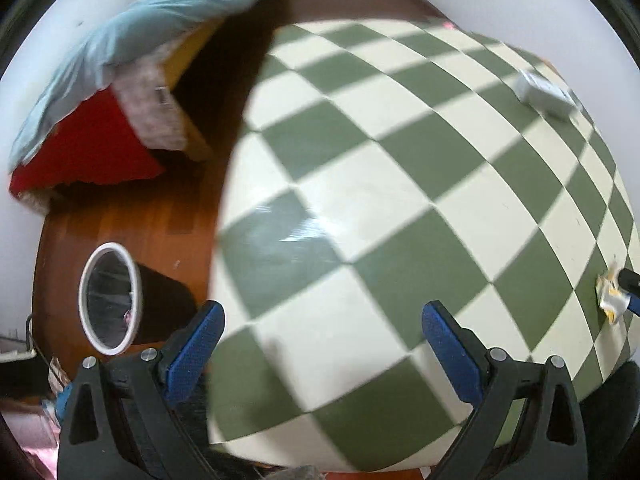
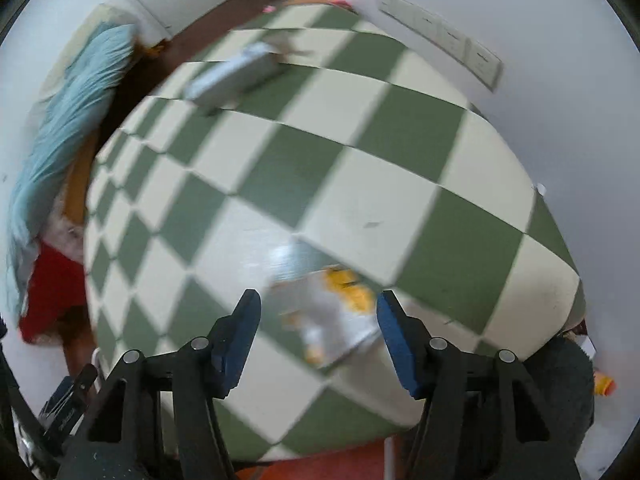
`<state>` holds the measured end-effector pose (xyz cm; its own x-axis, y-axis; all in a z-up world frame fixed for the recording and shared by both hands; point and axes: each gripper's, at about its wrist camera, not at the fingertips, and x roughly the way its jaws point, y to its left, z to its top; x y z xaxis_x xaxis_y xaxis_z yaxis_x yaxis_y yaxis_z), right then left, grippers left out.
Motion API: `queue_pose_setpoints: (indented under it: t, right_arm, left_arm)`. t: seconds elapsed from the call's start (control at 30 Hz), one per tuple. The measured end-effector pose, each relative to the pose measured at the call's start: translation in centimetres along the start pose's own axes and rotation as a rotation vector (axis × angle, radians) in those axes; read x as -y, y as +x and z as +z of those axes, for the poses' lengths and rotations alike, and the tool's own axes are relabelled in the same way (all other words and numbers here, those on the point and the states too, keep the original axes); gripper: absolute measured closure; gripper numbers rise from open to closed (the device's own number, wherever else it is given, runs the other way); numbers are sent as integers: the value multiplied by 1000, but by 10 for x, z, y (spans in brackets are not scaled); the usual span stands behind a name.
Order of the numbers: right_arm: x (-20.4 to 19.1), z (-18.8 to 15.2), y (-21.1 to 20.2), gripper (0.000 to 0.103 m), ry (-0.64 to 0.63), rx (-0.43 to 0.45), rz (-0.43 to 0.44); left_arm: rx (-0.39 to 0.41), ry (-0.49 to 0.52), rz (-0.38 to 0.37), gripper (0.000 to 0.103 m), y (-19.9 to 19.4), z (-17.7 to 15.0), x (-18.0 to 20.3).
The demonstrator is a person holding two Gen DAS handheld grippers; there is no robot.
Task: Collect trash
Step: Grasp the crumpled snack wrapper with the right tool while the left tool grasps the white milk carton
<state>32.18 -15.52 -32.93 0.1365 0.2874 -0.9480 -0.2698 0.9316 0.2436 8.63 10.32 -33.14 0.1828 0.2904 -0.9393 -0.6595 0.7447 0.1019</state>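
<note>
A silver and yellow wrapper lies on the green and cream checkered table, blurred, between and just ahead of my right gripper's open fingers. It also shows in the left wrist view at the far right, next to the right gripper's fingertip. My left gripper is open and empty over the table's left front part. A black trash bin with a white rim and clear liner stands on the wooden floor, left of the table.
A pale grey box lies at the table's far side; it also shows in the right wrist view. A bed with a blue quilt and a red blanket is at the left. White walls bound the table's far side.
</note>
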Motion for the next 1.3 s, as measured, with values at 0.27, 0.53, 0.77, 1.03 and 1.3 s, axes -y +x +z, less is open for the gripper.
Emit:
queue_pose_setpoints:
  t: [0.27, 0.53, 0.77, 1.03, 1.3]
  right_arm:
    - [-23, -12, 20, 47, -107, 21, -51]
    - [-34, -20, 9, 55, -144, 64, -55]
    - [-8, 16, -6, 54, -38, 95, -11]
    - [26, 102, 5, 54, 113, 104, -8]
    - [33, 163, 24, 54, 149, 86, -26]
  left_arm:
    - [-43, 68, -9, 2, 16, -1, 31]
    - [-57, 111, -4, 2, 22, 2, 45]
    - [12, 333, -63, 2, 11, 55, 112]
    - [138, 702, -44, 2, 8, 166, 223]
    - [90, 944, -58, 3, 40, 217, 285]
